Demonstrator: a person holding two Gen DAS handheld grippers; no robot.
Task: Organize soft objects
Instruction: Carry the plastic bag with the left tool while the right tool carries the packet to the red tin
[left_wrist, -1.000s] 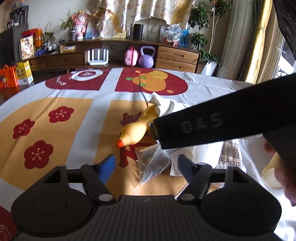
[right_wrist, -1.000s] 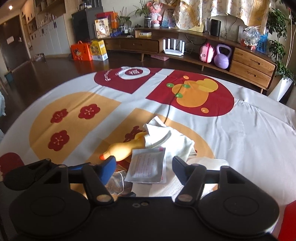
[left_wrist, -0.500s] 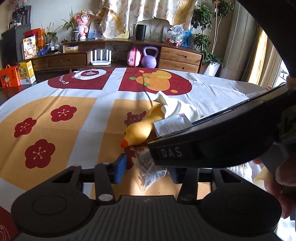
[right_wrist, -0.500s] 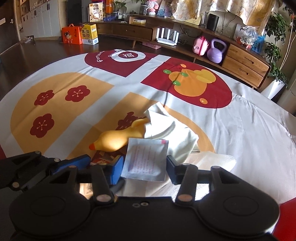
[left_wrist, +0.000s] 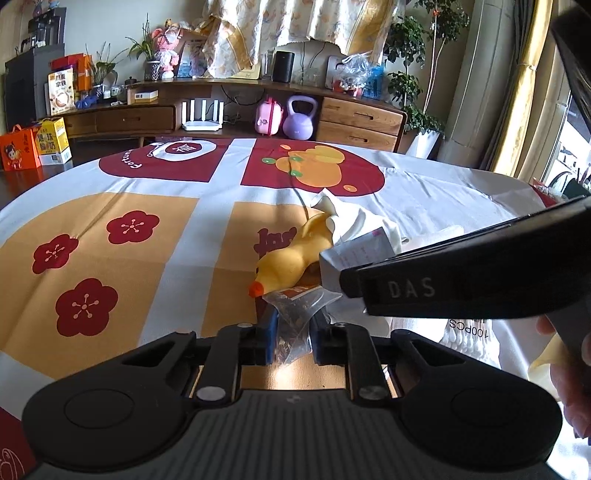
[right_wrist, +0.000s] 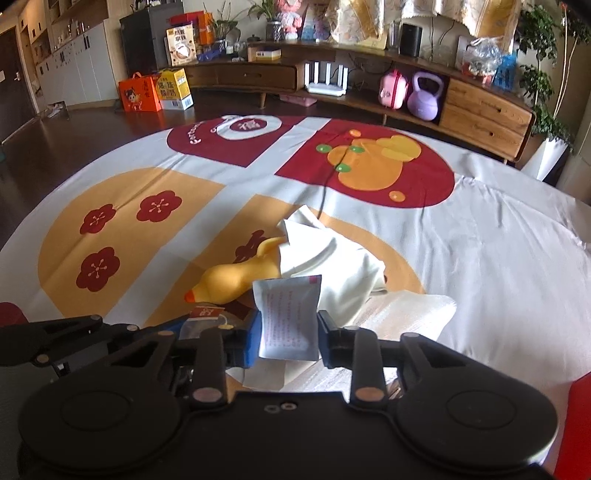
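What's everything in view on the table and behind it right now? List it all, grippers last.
tablecloth: one, grey with red and yellow prints, covers the table
rubber duck: one, yellow with orange beak, lying mid-table
white cloth: one, crumpled, over the duck's tail end
clear bag: one, brown contents, in front of the duck
paper sachet: one, white with red print, beside the duck
cotton swab pack: one, white, near edge
kettlebell: one, purple, in the sideboard
left hand-held gripper: black, just been closing, pads on the clear bag
right hand-held gripper: black, just been closing, pads on the paper sachet
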